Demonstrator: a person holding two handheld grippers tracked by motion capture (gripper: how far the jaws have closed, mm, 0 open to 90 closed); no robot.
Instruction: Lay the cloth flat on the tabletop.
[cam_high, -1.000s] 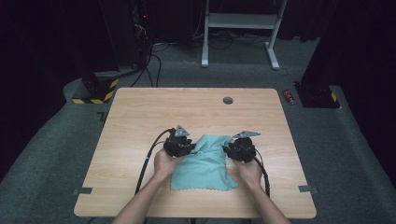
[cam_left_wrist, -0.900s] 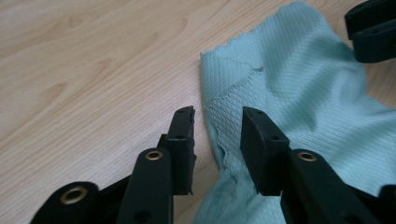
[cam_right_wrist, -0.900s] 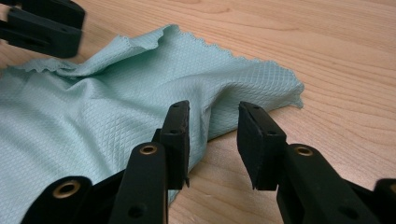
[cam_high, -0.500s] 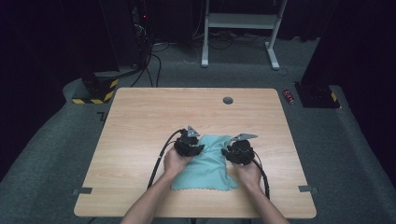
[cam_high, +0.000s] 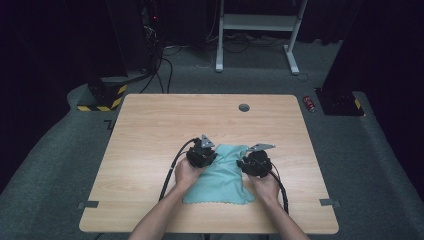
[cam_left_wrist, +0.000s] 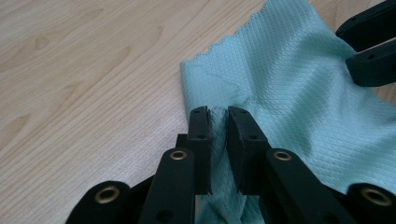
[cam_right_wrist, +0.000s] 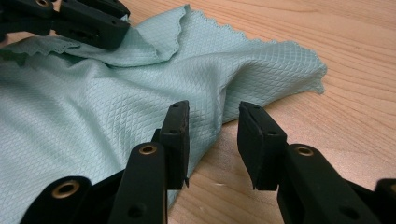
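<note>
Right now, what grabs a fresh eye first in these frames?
The teal cloth, rumpled on the near middle of the wooden table, stands out against the dark room. The left gripper has just been closing and pinches a fold at the cloth's edge. The right gripper hangs open over the opposite edge, gripping nothing.

High view: the left tool (cam_high: 201, 154) and right tool (cam_high: 256, 163) cover the far corners of the teal cloth (cam_high: 220, 181), and the person's forearms are cut off at 6 o'clock. The small red object (cam_high: 310, 104) on the floor, at 2 o'clock from the counter (cam_high: 150, 125), is too small to identify. Left gripper view: the cloth fold pinched between the jaws runs out of frame at 6 o'clock.
</note>
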